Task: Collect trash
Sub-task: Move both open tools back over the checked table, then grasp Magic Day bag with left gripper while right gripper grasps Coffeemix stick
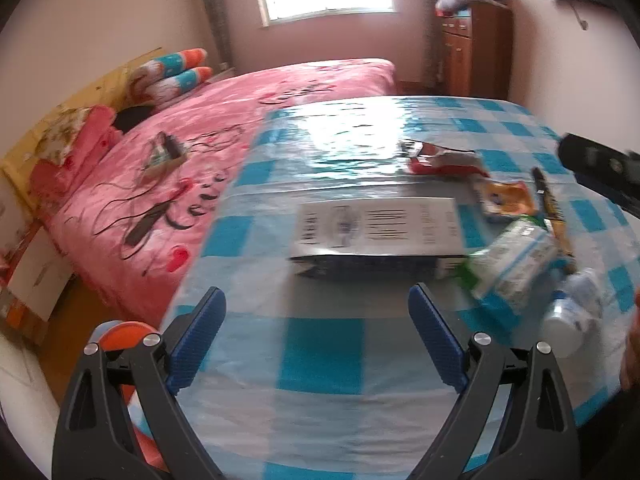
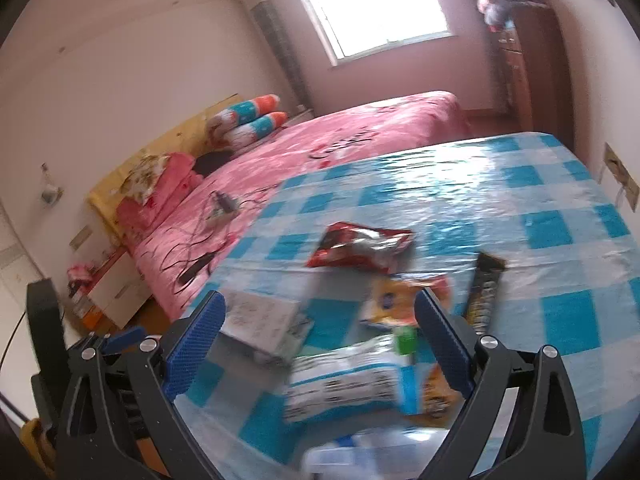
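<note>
Trash lies on a blue-and-white checked table (image 1: pixel 320 344). A flat white and dark box (image 1: pixel 376 236) lies ahead of my open, empty left gripper (image 1: pixel 316 328). To its right are a white and green packet (image 1: pixel 512 264), a yellow packet (image 1: pixel 506 196), a red snack bag (image 1: pixel 444 158), a dark wrapper (image 1: pixel 550 200) and a clear plastic bottle (image 1: pixel 572 312). My right gripper (image 2: pixel 320 344) is open and empty above the white and green packet (image 2: pixel 344 380). The box (image 2: pixel 264 322), yellow packet (image 2: pixel 396 300), red bag (image 2: pixel 360 246), dark wrapper (image 2: pixel 484 292) and bottle (image 2: pixel 352 460) show there too.
A pink bed (image 1: pixel 200 136) with cables and a dark device (image 1: pixel 144 224) stands left of the table (image 2: pixel 520 208). An orange round object (image 1: pixel 124 334) sits by the table's near left edge. A wooden cabinet (image 1: pixel 476 48) stands at the back right. The other gripper (image 1: pixel 600 168) enters at right.
</note>
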`<state>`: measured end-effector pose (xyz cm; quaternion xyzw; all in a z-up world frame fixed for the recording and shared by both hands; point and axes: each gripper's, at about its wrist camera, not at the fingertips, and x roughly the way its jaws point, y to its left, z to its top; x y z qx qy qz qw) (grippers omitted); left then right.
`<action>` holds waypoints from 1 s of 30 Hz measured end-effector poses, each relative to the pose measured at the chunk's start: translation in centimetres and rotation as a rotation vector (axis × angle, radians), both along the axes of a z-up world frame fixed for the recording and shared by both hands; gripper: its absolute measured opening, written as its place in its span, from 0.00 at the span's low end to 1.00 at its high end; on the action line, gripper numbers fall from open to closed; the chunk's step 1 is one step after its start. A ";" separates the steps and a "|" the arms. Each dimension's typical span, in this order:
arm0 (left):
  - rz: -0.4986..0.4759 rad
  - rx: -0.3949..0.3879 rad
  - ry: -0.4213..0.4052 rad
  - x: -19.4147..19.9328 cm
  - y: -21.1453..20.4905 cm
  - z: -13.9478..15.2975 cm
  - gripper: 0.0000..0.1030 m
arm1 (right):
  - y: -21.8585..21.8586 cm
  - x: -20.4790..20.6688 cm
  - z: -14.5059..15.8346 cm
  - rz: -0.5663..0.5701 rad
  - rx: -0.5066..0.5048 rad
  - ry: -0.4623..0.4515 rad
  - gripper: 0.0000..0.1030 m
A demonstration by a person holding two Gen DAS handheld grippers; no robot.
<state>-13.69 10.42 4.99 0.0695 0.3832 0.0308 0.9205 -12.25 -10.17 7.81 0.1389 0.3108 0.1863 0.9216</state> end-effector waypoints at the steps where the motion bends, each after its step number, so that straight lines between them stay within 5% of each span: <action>1: -0.021 -0.007 0.002 0.0 -0.6 0.0 0.90 | -0.7 0.3 -0.1 -0.017 -0.002 0.007 0.92; 10: -0.231 -0.083 0.017 -0.8 -5.3 0.7 0.90 | -6.1 1.6 -1.0 -0.112 0.014 0.061 0.92; 18: -0.512 -0.151 0.072 -2.3 -10.5 0.5 0.90 | -8.9 2.9 -2.1 -0.104 0.031 0.119 0.92; 30: -0.606 -0.117 0.167 -1.0 -14.0 -2.8 0.90 | -8.7 5.3 -4.5 -0.048 0.010 0.217 0.88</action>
